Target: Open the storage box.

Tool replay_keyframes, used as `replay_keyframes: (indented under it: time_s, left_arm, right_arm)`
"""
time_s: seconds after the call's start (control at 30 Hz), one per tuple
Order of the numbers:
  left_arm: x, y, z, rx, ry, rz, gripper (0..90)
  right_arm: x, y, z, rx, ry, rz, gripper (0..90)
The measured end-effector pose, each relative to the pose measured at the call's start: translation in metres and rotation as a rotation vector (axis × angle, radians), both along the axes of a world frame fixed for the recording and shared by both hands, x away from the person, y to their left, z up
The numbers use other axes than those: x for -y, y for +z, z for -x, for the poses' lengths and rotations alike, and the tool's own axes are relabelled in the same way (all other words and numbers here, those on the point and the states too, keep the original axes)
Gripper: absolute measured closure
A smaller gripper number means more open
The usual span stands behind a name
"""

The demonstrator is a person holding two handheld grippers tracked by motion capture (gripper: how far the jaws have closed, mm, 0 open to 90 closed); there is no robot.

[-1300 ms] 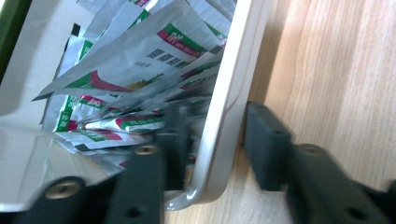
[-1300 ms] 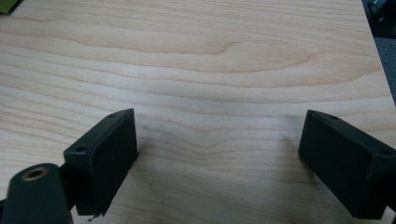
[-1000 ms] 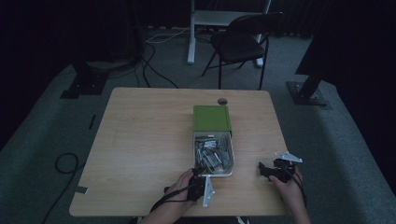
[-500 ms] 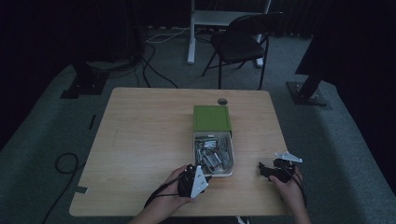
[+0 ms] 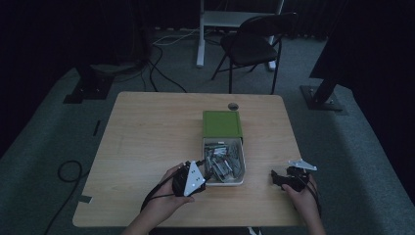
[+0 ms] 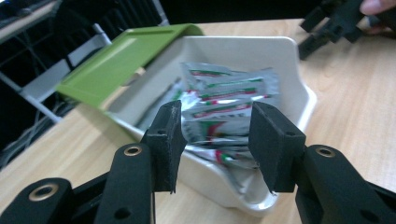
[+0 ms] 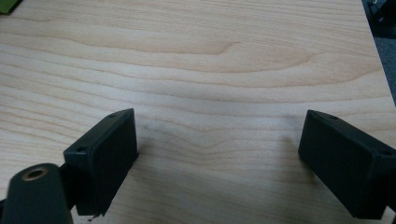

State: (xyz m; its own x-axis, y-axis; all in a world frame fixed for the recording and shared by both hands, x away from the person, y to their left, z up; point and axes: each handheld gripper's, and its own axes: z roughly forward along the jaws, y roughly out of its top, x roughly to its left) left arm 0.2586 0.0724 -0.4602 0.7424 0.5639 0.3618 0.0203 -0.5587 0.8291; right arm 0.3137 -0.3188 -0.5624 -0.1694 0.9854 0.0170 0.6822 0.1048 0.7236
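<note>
The packets [image 6: 224, 100] lie heaped in the white tray [image 6: 299, 100], which sits on the tabletop [image 5: 147, 142] toward the person's side, right of middle; in the left gripper view they show silver with red and green print, while the high view gives them as a grey jumble [image 5: 222, 161] with no print to read; the green lid [image 6: 126, 58] leans against the tray's far end, tilted in the left gripper view, and looks like a flat green square [image 5: 222, 123] from above.

The left claw [image 6: 215, 135] hovers just before the tray's near rim, its two black jaws partly parted with a gap between them; the packets show through that gap but lie beyond it, so nothing is gripped; the high view places this claw [image 5: 204, 172] at the tray's near left corner, in the left hand [image 5: 169, 193], with the grey plate on top, though the jaws there are too small to judge.

The right claw [image 7: 217, 158] stands wide open over bare wood, empty, its jaws low to the tabletop; the high view sets it [image 5: 275, 179] well right of the tray, in the right hand [image 5: 302, 193] near the tabletop's edge; the left gripper view catches it far off at its upper right corner [image 6: 310, 32].

A round hole [image 5: 233, 105] lies beyond the lid; a chair [image 5: 257, 46] stands past the tabletop.
</note>
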Motion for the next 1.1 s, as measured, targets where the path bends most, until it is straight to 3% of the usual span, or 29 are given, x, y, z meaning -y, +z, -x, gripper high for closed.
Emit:
replay_keyframes:
  time_s: [0.13, 0.17, 0.53, 0.73, 0.9, 1.1]
  left_arm:
    - [-0.013, 0.004, -0.004, -0.005, 0.033, 0.026, 55.1]
    - [-0.017, 0.005, -0.005, -0.002, 0.04, 0.024, 51.7]
    - [-0.046, -0.001, -0.012, -0.016, 0.118, 0.039, 49.2]
    - [-0.068, -0.01, -0.019, -0.046, 0.176, 0.086, 47.8]
    - [-0.081, -0.019, -0.024, -0.067, 0.213, 0.092, 46.2]
    - [-0.096, -0.03, -0.028, -0.109, 0.259, 0.134, 44.7]
  right_arm:
    - [0.0, 0.0, 0.0, 0.0, 0.0, 0.0, 11.2]
    - [0.0, 0.0, 0.0, 0.0, 0.0, 0.0, 11.2]
    - [0.0, 0.0, 0.0, 0.0, 0.0, 0.0, 11.2]
    - [0.0, 0.0, 0.0, 0.0, 0.0, 0.0, 11.2]
    - [0.0, 0.0, 0.0, 0.0, 0.0, 0.0, 11.2]
    - [0.0, 0.0, 0.0, 0.001, 0.0, 0.0, 11.2]
